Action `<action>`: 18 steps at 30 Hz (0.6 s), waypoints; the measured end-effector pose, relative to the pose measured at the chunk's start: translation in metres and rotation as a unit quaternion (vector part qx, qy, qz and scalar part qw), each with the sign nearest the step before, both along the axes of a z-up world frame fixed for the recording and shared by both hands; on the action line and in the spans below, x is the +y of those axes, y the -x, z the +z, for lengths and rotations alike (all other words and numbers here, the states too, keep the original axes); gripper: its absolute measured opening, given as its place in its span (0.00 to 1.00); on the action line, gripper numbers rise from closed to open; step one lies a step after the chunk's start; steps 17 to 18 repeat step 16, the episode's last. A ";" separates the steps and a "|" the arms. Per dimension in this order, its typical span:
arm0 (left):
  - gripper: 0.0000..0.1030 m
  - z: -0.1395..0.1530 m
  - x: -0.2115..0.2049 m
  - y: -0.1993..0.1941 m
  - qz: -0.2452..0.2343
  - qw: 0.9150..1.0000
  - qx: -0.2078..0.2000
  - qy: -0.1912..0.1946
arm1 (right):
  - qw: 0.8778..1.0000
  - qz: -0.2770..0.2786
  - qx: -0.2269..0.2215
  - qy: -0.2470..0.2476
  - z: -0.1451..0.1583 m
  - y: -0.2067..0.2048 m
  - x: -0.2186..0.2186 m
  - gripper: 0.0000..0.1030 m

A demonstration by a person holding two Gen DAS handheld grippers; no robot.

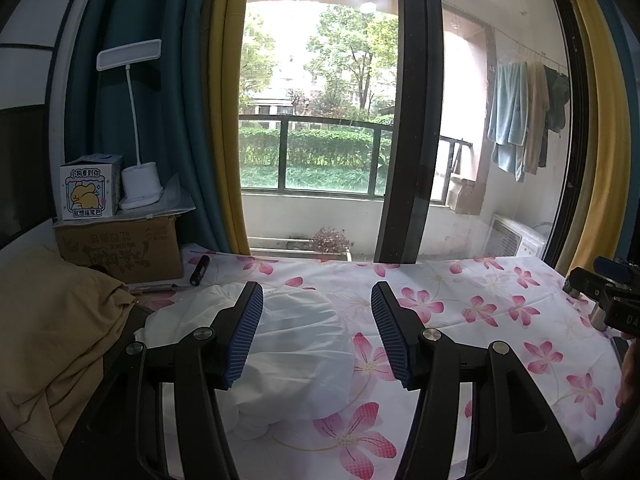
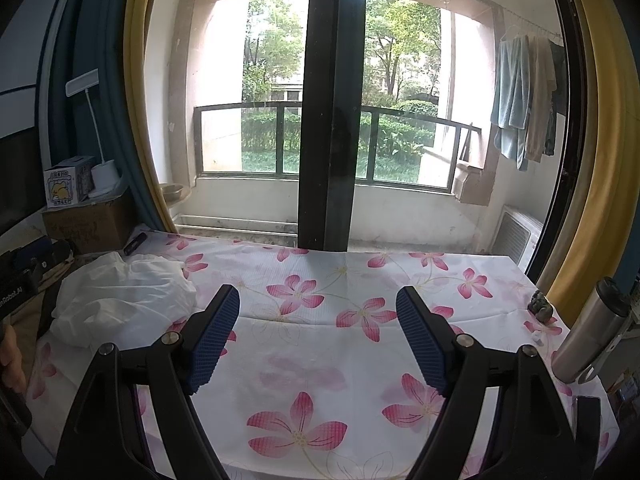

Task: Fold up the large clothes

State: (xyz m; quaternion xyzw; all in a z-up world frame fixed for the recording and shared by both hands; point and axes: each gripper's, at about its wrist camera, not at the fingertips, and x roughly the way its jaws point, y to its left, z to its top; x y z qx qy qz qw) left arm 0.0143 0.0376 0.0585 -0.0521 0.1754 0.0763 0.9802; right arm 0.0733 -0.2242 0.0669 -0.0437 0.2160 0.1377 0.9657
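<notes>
White, thin and crumpled, the garment [image 1: 292, 344] lies bunched on the floral tabletop [image 1: 500, 320] at about 9 o'clock. It looks light, soft and limp; best pinched at an edge or corner. Left hand-held gripper [image 1: 316, 336] and right hand-held gripper [image 2: 318, 336] both gape wide, empty.

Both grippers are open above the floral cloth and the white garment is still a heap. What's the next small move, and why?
Probably lower the left gripper onto the crumpled white garment and pinch an edge, to pull it flat. It lies bunched right under those open jaws, while the right gripper hangs over bare floral tablecloth.
</notes>
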 end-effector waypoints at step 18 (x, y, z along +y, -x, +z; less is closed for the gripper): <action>0.58 -0.003 0.000 -0.007 0.001 1.000 0.009 -0.003 | 1.000 0.003 0.009 0.001 -0.005 -0.008 -0.001 0.78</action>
